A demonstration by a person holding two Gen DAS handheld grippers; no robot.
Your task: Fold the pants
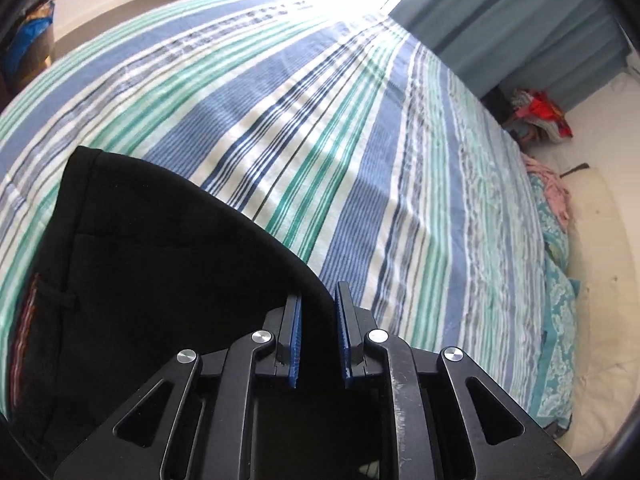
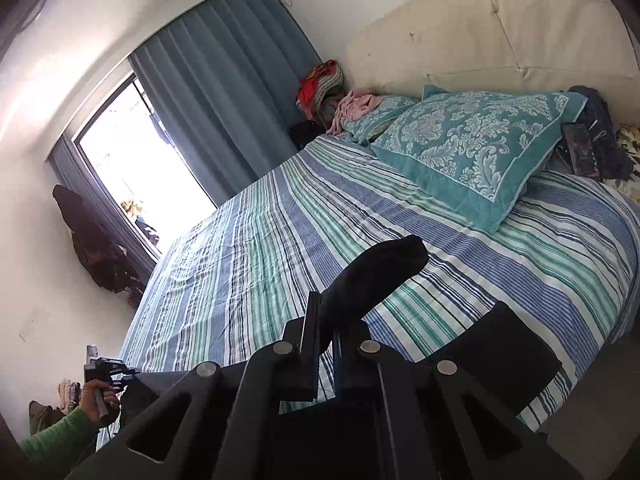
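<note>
Hand: at the far left of the right wrist view, a hand in a green sleeve holds the left gripper at the near edge of the bed.
Pants: black pants lie on the striped bedspread, filling the lower left of the left wrist view; a second black portion lies at the bed's near edge to the right of the right gripper.
Left gripper: its blue pads stand a little apart with the curved edge of the pants between them; I cannot tell whether they press the cloth.
Right gripper: clenched on a bunched fold of the pants that rises above the fingertips.
Pillow: a teal patterned pillow rests toward the headboard, well apart from the pants.
</note>
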